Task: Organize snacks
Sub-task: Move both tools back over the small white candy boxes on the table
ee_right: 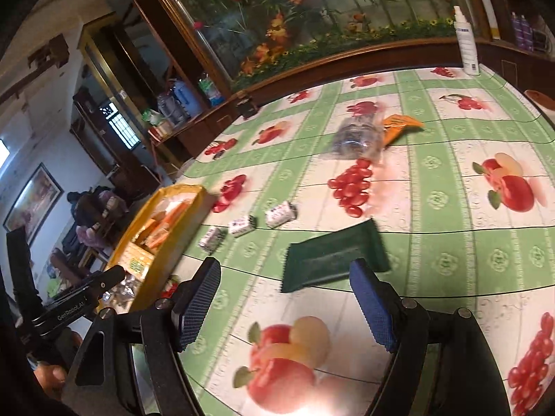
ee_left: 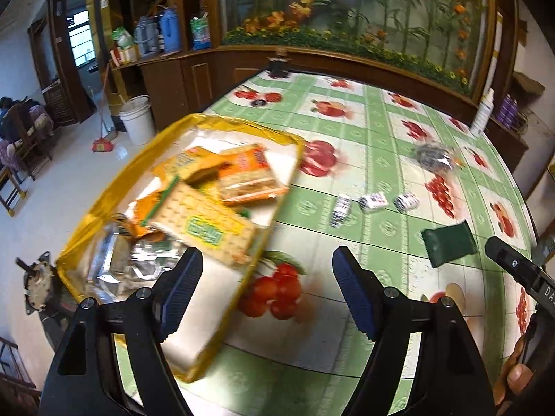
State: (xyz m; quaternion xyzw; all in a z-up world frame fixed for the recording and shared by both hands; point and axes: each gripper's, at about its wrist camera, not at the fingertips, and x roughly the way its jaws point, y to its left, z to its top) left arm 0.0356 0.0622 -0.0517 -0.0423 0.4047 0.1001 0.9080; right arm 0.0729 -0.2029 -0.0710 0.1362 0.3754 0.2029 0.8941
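A yellow-rimmed tray (ee_left: 104, 197) at the table's left edge holds several cracker packs (ee_left: 204, 222) and foil packets; it also shows in the right wrist view (ee_right: 187, 218). My left gripper (ee_left: 267, 270) is open and empty beside the tray's right rim. My right gripper (ee_right: 284, 280) is open and empty, just short of a dark green packet (ee_right: 333, 256), also seen in the left wrist view (ee_left: 447, 242). Three small white wrapped candies (ee_right: 242, 225) lie between tray and packet. A clear bag of dark snacks (ee_right: 357, 138) and an orange packet (ee_right: 399, 126) lie farther back.
The table wears a green-and-white fruit-print cloth (ee_right: 433, 208). A white spray bottle (ee_right: 466, 45) stands at the far right edge. A wooden cabinet with a flower display (ee_left: 347, 17) runs behind. A white bucket (ee_left: 137, 118) and broom stand on the floor at left.
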